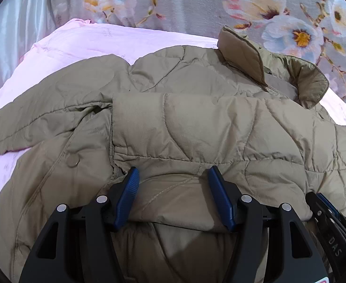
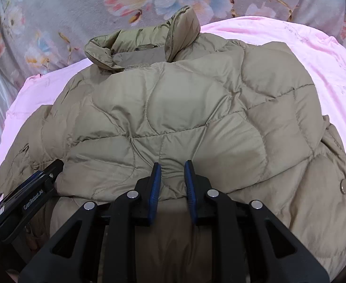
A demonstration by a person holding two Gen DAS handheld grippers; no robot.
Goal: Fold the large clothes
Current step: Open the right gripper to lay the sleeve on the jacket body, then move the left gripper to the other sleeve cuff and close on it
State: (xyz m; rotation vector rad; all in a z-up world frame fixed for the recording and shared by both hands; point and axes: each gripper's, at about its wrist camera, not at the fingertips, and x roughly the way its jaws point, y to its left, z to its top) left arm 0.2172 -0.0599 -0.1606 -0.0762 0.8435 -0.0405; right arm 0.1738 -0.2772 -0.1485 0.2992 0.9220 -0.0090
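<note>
The puffy quilted jacket [image 1: 196, 122] looks light, soft and slippery. Both hand-held grippers hold its folded near edge: left hand-held gripper [image 1: 173, 176] wide, right hand-held gripper [image 2: 172, 172] narrow.

Two black plastic grippers, left gripper [image 1: 173, 176] and right gripper [image 2: 172, 173], each tipped with ribbed blue pads [image 1: 128, 198] and studded with round silver rivets [image 1: 101, 198] behind them (white lettering along the side frame [image 2: 32, 204]).

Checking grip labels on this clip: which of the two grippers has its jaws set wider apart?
The left gripper: its blue pads stand wide across the jacket fold, while the right gripper pinches a narrow ridge.
</note>
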